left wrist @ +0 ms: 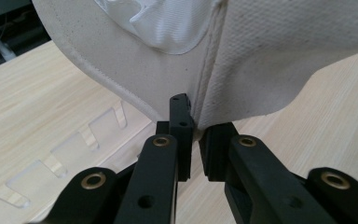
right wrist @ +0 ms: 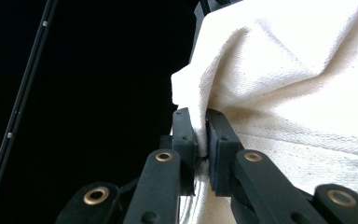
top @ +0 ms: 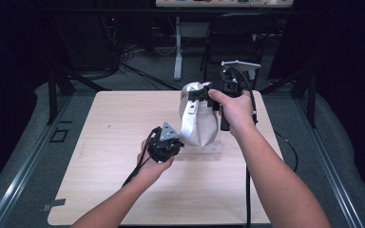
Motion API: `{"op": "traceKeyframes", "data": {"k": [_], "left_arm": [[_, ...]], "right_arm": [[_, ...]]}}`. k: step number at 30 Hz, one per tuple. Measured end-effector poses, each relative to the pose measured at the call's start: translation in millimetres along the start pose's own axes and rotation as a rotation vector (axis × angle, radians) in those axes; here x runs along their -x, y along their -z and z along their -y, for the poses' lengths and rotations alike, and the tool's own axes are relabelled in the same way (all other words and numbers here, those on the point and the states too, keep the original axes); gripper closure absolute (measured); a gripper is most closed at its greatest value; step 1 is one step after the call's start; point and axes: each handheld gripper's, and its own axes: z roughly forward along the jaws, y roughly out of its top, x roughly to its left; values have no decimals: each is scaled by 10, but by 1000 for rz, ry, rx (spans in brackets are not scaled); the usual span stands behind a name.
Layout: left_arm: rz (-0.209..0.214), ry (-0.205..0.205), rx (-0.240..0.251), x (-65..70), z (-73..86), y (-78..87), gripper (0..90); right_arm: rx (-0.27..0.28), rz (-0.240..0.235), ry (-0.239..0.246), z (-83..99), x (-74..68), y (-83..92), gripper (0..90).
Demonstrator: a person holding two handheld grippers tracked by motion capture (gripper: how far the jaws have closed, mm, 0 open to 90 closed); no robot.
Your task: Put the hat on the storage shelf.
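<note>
Both tongs are clamped on the cream canvas bag [top: 198,121], the left tongs [left wrist: 195,140] pinching a seam at its lower edge and the right tongs [right wrist: 202,135] nipping a fold near its top, so the bag hangs stretched between them just above the middle of the worktop [top: 114,142]. Each bite takes in only a thin edge of cloth, so I'd guess a hard pull apart could slip one grip and drop the bag onto the clear plastic rack [left wrist: 65,154] (slotted, hard to make out) beneath it. Whatever is inside the bag is hidden.
</note>
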Motion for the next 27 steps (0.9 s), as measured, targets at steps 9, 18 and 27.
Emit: {"op": "traceKeyframes", "data": {"k": [9,18,27], "left_arm": [[12,6,-23,-39,149,-83,847],[21,-3,-14,-102,261,-89,846],[32,64,-12,-144,390,-111,848]], "right_arm": [[-20,18,-9,46,94,-88,835],[-37,7,-9,96,126,-160,834],[-45,14,-20,99,159,-249,834]]}}
